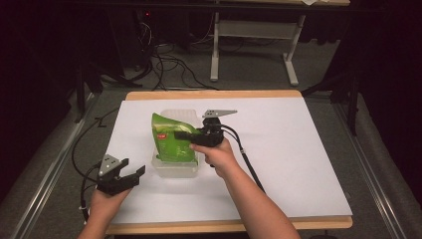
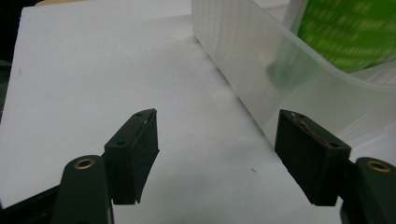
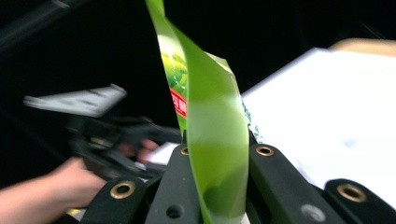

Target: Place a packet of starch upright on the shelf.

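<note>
One green pouch [image 1: 171, 142] — gripped, one plastic tub [image 1: 176, 169]

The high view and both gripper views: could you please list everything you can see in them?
Pouch: one, green with a red label, standing in the tub, pinched at its edge.
Tub: one, clear plastic, left of the sheet's centre.
Paper sheet: one, white, covering the table.
Table: one, light wood.
Second table frame: one, grey, on the floor behind.
Cables: several, black, on the floor behind.
Left gripper: one, black, jaws open, beside the tub.
Right gripper: one, black, shut on the pouch.
</note>
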Demonstrator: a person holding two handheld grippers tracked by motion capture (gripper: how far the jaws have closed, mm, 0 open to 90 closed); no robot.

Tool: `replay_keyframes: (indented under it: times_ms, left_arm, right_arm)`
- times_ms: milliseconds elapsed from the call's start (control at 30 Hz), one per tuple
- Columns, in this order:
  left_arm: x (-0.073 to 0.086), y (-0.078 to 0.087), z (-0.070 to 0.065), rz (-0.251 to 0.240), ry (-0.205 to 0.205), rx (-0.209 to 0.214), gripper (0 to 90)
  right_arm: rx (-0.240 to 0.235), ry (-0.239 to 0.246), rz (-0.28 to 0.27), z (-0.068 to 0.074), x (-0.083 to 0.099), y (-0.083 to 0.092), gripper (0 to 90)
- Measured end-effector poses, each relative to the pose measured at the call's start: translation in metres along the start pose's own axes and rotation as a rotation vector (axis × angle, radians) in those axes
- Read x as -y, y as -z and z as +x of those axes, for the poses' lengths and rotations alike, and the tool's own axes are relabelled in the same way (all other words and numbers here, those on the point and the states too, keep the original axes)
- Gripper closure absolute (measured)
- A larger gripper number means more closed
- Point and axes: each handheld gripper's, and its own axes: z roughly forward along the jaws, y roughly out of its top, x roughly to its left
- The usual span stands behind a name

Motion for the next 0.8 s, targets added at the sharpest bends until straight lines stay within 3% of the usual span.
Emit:
replay_keyframes:
  times_ms: [33,67,133,167,233,400,433,667,800]
  left_arm:
    - [0.000,0.000,0.000,0.000,0.000,0.000,30.9]
    - [0.000,0.000,0.000,0.001,0.001,-0.001,30.9]
    - [0.000,0.000,0.000,0.000,0.000,-0.002,30.9]
    - [0.000,0.000,0.000,0.003,-0.003,-0.002,30.9]
    - [0.000,0.000,0.000,0.003,-0.003,-0.001,30.9]
    - [0.000,0.000,0.000,0.003,-0.004,-0.002,30.9]
    - [0.000,-0.001,-0.001,0.003,-0.006,-0.003,30.9]
    - [0.000,-0.001,-0.002,0.008,-0.008,-0.003,30.9]
    - [0.000,0.000,-0.001,0.004,-0.005,-0.004,30.9]
  right_arm:
    - [0.000,0.000,0.000,0.000,0.000,0.000,88.7]
    - [0.048,0.005,0.007,-0.004,0.006,-0.006,88.7]
    - [0.066,0.030,0.009,-0.003,0.007,-0.009,88.6]
    - [0.104,0.077,0.038,0.002,0.010,-0.014,88.6]
    - [0.126,0.119,0.077,0.005,0.016,-0.021,88.6]
    - [0.165,0.143,0.122,0.007,0.022,-0.026,88.7]
    - [0.189,0.159,0.154,0.008,0.024,-0.028,88.8]
    - [0.212,0.170,0.172,0.008,0.027,-0.030,88.5]
    - [0.244,0.220,0.189,0.017,0.017,-0.029,84.4]
